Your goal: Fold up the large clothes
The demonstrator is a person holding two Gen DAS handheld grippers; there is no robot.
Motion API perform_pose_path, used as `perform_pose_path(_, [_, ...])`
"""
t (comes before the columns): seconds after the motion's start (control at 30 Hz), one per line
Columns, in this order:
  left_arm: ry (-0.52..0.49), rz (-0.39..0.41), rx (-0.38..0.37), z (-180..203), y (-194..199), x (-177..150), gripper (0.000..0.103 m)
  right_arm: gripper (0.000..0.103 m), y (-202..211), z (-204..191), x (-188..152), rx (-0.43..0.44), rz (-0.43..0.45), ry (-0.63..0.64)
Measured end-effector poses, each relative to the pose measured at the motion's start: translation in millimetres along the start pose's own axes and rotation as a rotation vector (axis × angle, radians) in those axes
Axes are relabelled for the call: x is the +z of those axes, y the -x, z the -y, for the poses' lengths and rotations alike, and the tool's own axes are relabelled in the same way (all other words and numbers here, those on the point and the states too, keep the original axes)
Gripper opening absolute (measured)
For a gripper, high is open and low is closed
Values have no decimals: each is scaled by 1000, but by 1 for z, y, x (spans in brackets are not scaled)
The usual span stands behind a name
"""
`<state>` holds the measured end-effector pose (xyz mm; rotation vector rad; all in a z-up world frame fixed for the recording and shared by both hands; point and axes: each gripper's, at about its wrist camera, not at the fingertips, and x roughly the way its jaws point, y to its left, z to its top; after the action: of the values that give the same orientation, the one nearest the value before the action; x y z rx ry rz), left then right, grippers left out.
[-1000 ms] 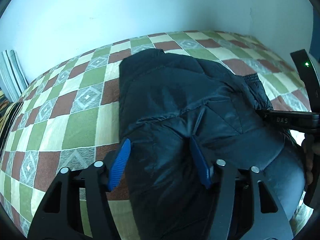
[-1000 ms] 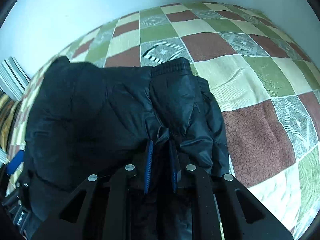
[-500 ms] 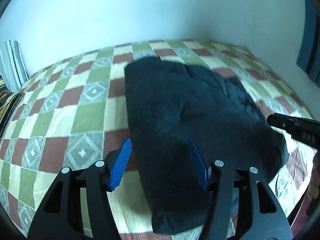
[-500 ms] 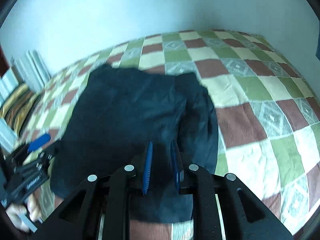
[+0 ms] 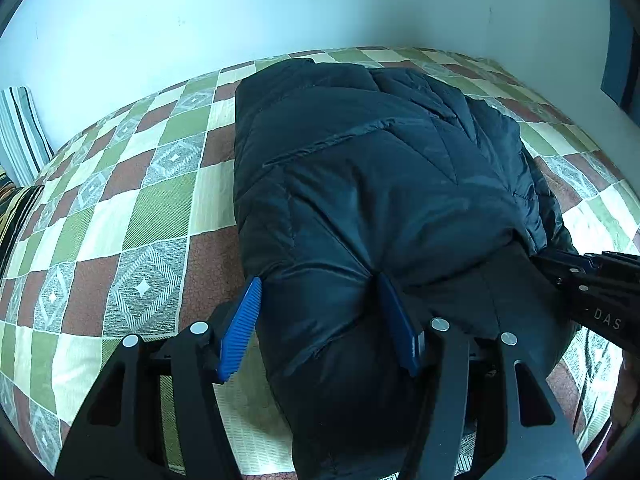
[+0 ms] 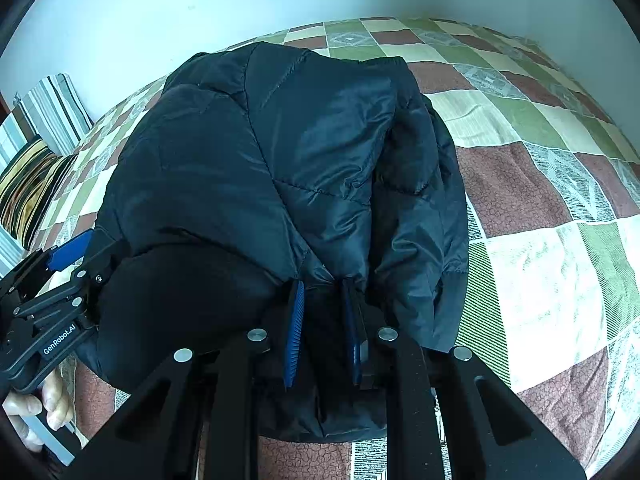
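A black quilted jacket (image 5: 380,180) lies bunched and doubled over on a checkered bedspread (image 5: 140,220). My left gripper (image 5: 324,320) is shut on a thick roll of its near edge, and the blue pads (image 5: 240,320) press into the fabric from both sides. My right gripper (image 6: 324,328) is shut on a thinner pinch of the jacket (image 6: 280,160), with creases running into the pads. Each view shows the other tool at the jacket's side: the right gripper (image 5: 592,284) and the left gripper (image 6: 60,280). A hand (image 6: 40,404) holds the left tool's handle.
The bedspread (image 6: 540,220) spreads out to the right of the jacket and behind it, up to a pale wall (image 5: 240,12). Striped pillows (image 6: 44,120) stand at the far left by the wall. A dark panel (image 5: 620,40) hangs at the upper right.
Both grippers have travelled across the bed with the jacket's near edge still in them. The blurred, more distant view of half a second ago has settled close over the bunched jacket.
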<state>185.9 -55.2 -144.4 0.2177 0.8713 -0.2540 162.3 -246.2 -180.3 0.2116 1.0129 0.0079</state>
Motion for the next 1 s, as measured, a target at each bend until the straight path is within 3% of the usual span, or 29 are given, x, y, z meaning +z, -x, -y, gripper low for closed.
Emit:
perform_pose_path(0.27, [4,69,68,-6,36,2,60,24,26,-5,0,-27,64,-2])
perform_pose_path(0.4, [93,90,89,-32,47,3,72,60,51,6,3,-45,139,-28])
perform_pose_path(0.5, [109,49,76,-43,38,0,76,64,53,19,7,-64,140,-52])
perform_pose_path(0.57, [132,39,59,-48,32,-5,81,67,43,30,7,-37,99,-87])
perform_pose_path(0.73, [146,41,18,-51,25,1,85,79,18,41,9,34,45,-131])
perform_pose_path(0.97, [90,43,19,-29,9,3,85,80,-14,44,7,134,-17,-194])
perform_pose_path(1.0, [98,44,14,-28,8,2,85,73,-16,45,5,150,-17,-203])
